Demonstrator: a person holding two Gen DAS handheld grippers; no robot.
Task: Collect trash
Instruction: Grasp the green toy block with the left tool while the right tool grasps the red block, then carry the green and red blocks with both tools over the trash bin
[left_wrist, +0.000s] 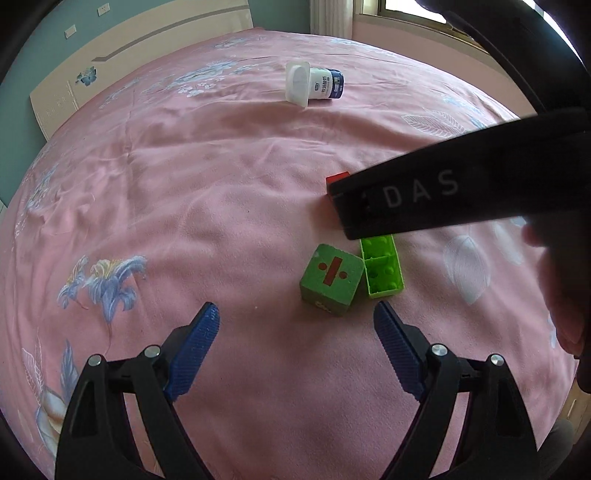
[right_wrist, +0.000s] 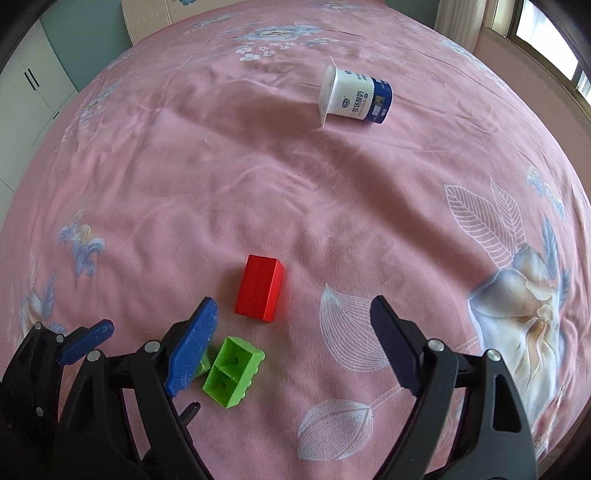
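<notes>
My right gripper's black body crosses the right side of the left wrist view and covers nearly all of the red block (left_wrist: 338, 179); only one corner shows at its tip. The same body cuts off the far end of the green hollow brick (left_wrist: 382, 267). In the right wrist view the red block (right_wrist: 259, 288) lies whole at centre frame, but the green cube with the division sign (left_wrist: 330, 278), plain in the left view, is hidden there behind a blue pad, only a sliver of green showing. The print on the yogurt cup (left_wrist: 314, 85) is too small to read.

The cup, the trash here, lies on its side on the pink bed (left_wrist: 221, 177), in the upper middle of the left view and the upper right of the right view (right_wrist: 354, 96), well apart from the toys and from both tools.

The jaws of my left gripper (left_wrist: 297, 317) stand wide with nothing between them. The jaws of my right gripper (right_wrist: 293, 314) are also wide and empty, above the bedspread near the red block.
</notes>
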